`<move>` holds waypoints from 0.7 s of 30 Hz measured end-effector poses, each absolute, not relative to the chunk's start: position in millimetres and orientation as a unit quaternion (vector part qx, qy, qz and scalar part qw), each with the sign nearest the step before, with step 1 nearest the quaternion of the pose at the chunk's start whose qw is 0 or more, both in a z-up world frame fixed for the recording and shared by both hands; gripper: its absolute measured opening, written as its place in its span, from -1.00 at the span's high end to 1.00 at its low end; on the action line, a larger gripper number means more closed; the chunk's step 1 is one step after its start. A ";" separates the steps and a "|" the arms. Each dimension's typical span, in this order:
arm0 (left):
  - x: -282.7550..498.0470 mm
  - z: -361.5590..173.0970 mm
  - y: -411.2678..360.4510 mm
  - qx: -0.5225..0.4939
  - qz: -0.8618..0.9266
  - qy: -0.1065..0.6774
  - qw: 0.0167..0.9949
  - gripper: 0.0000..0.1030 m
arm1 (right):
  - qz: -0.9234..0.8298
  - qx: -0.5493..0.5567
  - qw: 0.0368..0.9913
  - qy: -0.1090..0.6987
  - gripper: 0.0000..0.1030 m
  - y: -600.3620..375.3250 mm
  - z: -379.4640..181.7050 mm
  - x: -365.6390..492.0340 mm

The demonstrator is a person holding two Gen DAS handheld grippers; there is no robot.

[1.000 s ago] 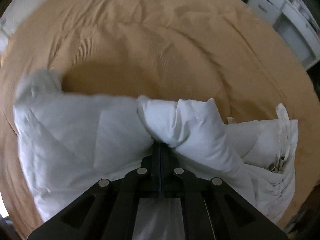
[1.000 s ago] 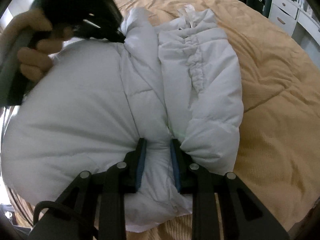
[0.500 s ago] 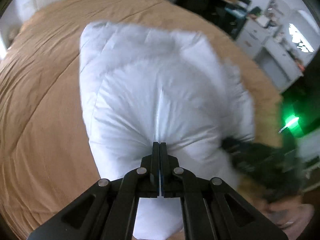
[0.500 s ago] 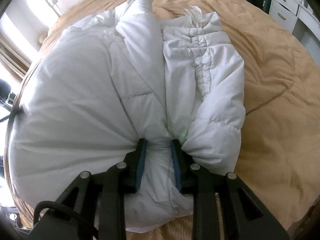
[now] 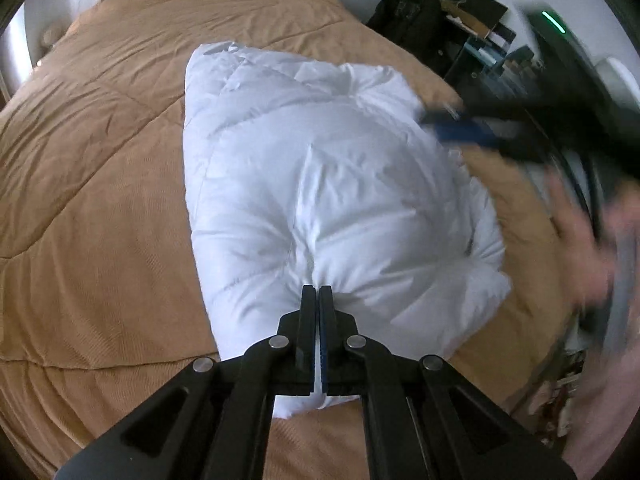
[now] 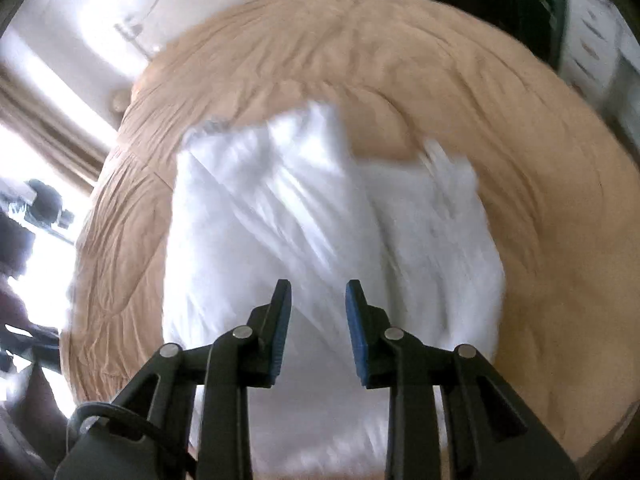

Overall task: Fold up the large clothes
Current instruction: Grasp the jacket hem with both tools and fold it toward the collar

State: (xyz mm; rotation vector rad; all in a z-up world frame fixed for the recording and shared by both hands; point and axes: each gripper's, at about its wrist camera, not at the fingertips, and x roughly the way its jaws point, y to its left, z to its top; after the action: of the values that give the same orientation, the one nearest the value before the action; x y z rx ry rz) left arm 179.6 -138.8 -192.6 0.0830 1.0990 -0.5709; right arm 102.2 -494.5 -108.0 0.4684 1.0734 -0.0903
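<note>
Tan bedspread (image 5: 100, 184) filling most of both views, wrinkled, bare on all sides of the garment; widest bare stretch left of the left tongs, a narrower strip to their right; far edge meeting a white wall ahead, right edge bordered by dark clutter and shelving (image 5: 476, 12).

White puffer jacket (image 5: 320, 184) lying folded on the bedspread, directly ahead of both tongs; left edge straight and clear of anything; right edge blurred where the other tool crosses it; near edge bunched.

Left gripper (image 5: 319, 294) closed tight on a pinch of the jacket's near edge, fabric puckered around the tips, blue pads pressed together.

Right gripper (image 6: 318, 300) spread apart, nothing between the blue pads (image 6: 354, 312); poised above the near part of the jacket (image 6: 320, 240), contact not discernible through motion blur; seen from the left wrist as a dark streak (image 5: 472, 130) at the jacket's right edge.

Blurred hand (image 5: 580, 248) at far right of the left wrist view, beyond the jacket's right edge.
</note>
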 end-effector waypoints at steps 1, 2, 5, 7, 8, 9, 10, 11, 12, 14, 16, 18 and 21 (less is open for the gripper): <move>179.1 -195.9 -139.0 0.043 -0.260 0.515 0.816 0.99 | -0.036 0.214 0.832 0.511 0.43 -492.3 -109.8 123.9; 180.0 -199.2 -138.3 0.044 -0.256 0.515 0.817 0.99 | -0.035 0.211 0.828 0.518 0.44 -490.7 -114.4 137.6; 177.2 -204.6 -140.7 0.041 -0.253 0.517 0.817 1.00 | -0.038 0.207 0.799 0.563 0.57 -494.4 -150.3 182.4; 166.8 -205.8 -139.7 0.045 -0.253 0.519 0.815 1.00 | -0.069 0.189 0.789 0.581 0.65 -504.7 -173.6 203.2; 164.3 -206.8 -143.5 0.061 -0.250 0.514 0.818 1.00 | -0.087 0.179 0.786 0.585 0.68 -510.5 -181.7 211.5; 163.2 -207.1 -144.7 0.071 -0.249 0.511 0.820 1.00 | -0.101 0.175 0.782 0.589 0.72 -518.3 -187.0 218.3; 163.0 -207.2 -145.1 0.078 -0.248 0.510 0.820 1.00 | -0.118 0.170 0.778 0.593 0.71 -523.4 -188.5 221.8; 165.2 -204.2 -141.7 0.072 -0.249 0.513 0.818 1.00 | -0.143 0.154 0.775 0.596 0.47 -529.7 -188.7 224.3; 167.2 -200.5 -135.9 0.058 -0.251 0.516 0.817 0.99 | -0.159 0.138 0.775 0.595 0.45 -534.6 -185.9 224.2; 173.8 -187.3 -120.8 0.015 -0.257 0.517 0.817 0.83 | -0.152 0.136 0.792 0.576 0.42 -540.3 -167.1 211.3; 173.4 -174.0 -108.5 -0.001 -0.240 0.505 0.829 -0.13 | -0.129 0.148 0.821 0.536 0.30 -537.7 -136.5 183.1; 173.3 -159.6 -99.4 -0.009 -0.225 0.480 0.848 -0.21 | -0.123 0.166 0.839 0.504 -0.33 -536.6 -111.8 154.9; 174.3 -154.5 -104.4 0.013 -0.211 0.477 0.853 -0.11 | -0.069 0.179 0.865 0.463 -0.40 -506.2 -76.4 108.2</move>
State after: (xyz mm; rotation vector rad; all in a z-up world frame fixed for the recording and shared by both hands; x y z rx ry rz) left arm 174.3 -104.4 -154.5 0.0279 1.0034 -0.4447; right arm 108.2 -506.2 -76.4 0.3741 0.9705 -0.1440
